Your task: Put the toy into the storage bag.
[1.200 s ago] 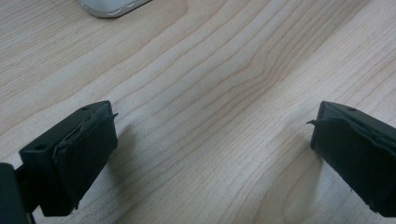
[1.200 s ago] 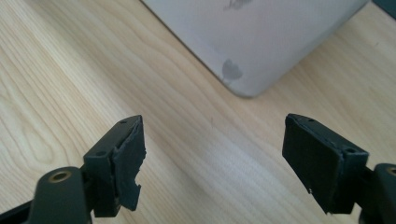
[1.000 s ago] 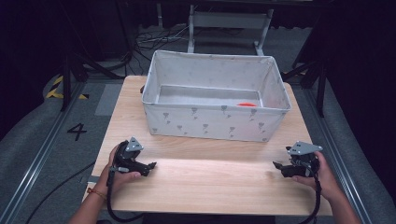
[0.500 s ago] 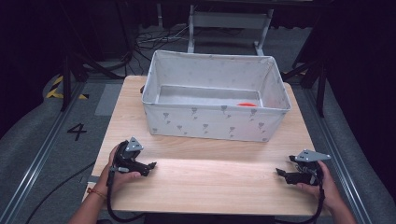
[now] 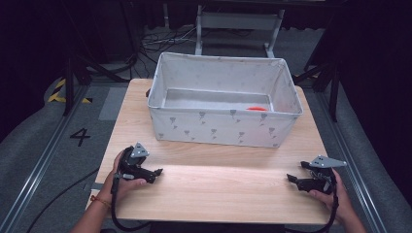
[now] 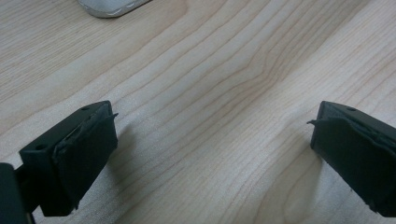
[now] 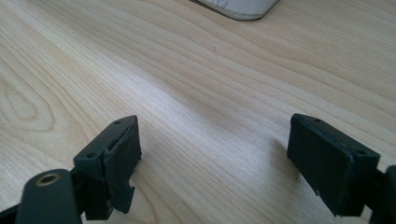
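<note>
**Both grippers empty at near edge; bin and its orange item lie ahead**

The fabric storage bin (image 5: 224,104) stands at the far half of the wooden table (image 5: 218,187), its long axis running across. A small orange item (image 5: 256,108) lies on the bin floor towards the right end, so the right gripper (image 5: 291,179) is judged the nearer tool. The left gripper (image 5: 158,172) rests low at the near left. Each gripper's jaws stand wide apart over bare wood, grasping nothing; the right gripper's have just been opening slightly.
</note>
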